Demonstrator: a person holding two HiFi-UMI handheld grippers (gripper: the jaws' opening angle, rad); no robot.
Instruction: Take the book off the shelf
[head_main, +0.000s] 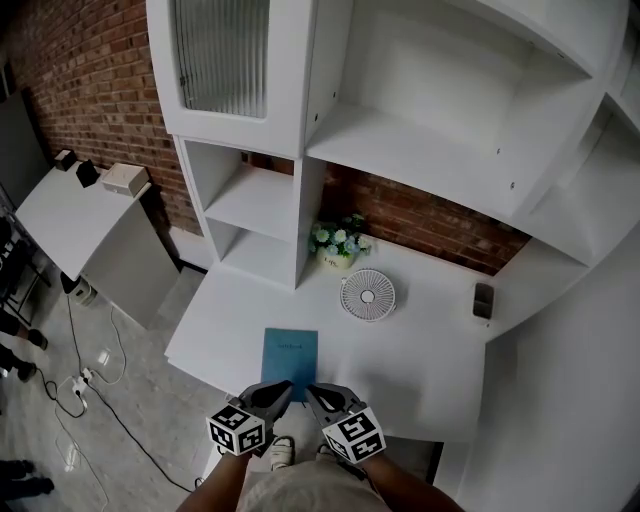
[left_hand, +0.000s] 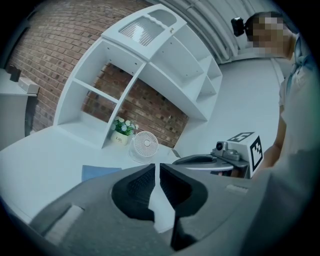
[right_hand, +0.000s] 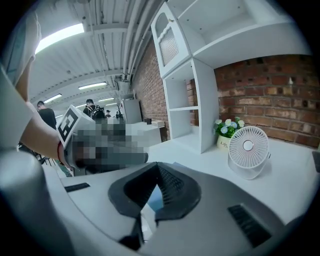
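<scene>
Head view shows the blue book lying flat on the white desk, off the shelf and just past the tips of both grippers. The left gripper sits at about 6 o'clock from the book. Its jaws are drawn close, with only a thin slit between them and nothing in that slit. The right gripper is beside it at about 5 o'clock from the book. Its jaws are closed together and hold nothing. Neither gripper touches the book.

A small white fan stands on the desk at about 1 o'clock from the book. A pot of flowers is at 11 o'clock from the fan, against the foot of the white shelf unit. A small dark object lies at 3 o'clock from the fan; what it is cannot be told. The shelf compartments in view hold no books, and a brick wall shows behind them.
</scene>
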